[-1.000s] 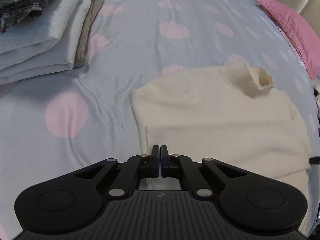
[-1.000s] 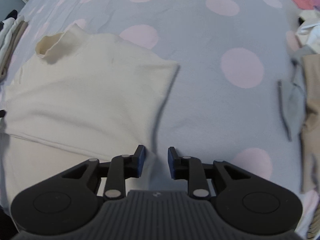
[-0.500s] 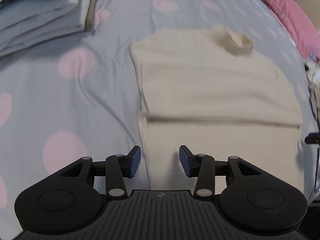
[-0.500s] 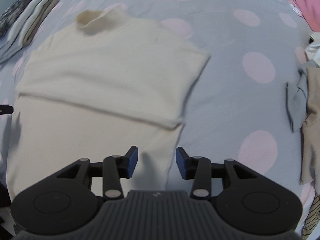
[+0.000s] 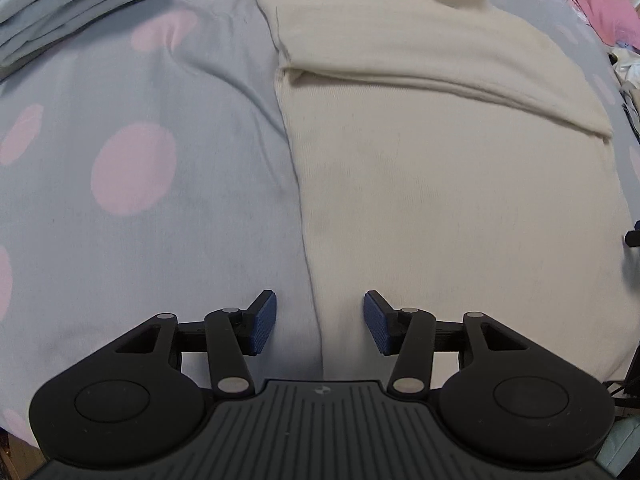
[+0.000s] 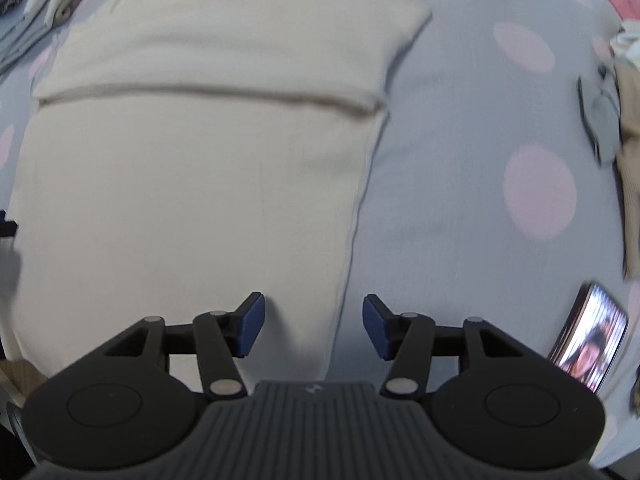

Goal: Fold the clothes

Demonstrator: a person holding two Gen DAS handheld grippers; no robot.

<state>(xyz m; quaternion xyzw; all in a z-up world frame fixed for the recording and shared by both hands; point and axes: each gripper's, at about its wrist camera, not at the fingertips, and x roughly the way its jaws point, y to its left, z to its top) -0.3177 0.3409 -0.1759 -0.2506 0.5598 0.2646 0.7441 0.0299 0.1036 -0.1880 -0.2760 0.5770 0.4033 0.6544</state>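
Cream sweater [image 5: 440, 160] lies folded on dotted bed sheet [image 5: 140, 200]. Left gripper [image 5: 319, 320] and right gripper [image 6: 312, 324] fingers apart, empty. No readable writing.

clothes stack [image 5: 72, 4] far left, phone [image 6: 588, 344] near right

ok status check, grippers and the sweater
Left gripper open, right gripper open, each over a near corner. Sweater flat, sleeves folded across. Phone lies right of it.

Left gripper [image 5: 319, 322]: jaws spread wide, nothing between the blue pads, pointing forward and low.
Right gripper [image 6: 312, 326]: same, jaws wide apart, empty, level.
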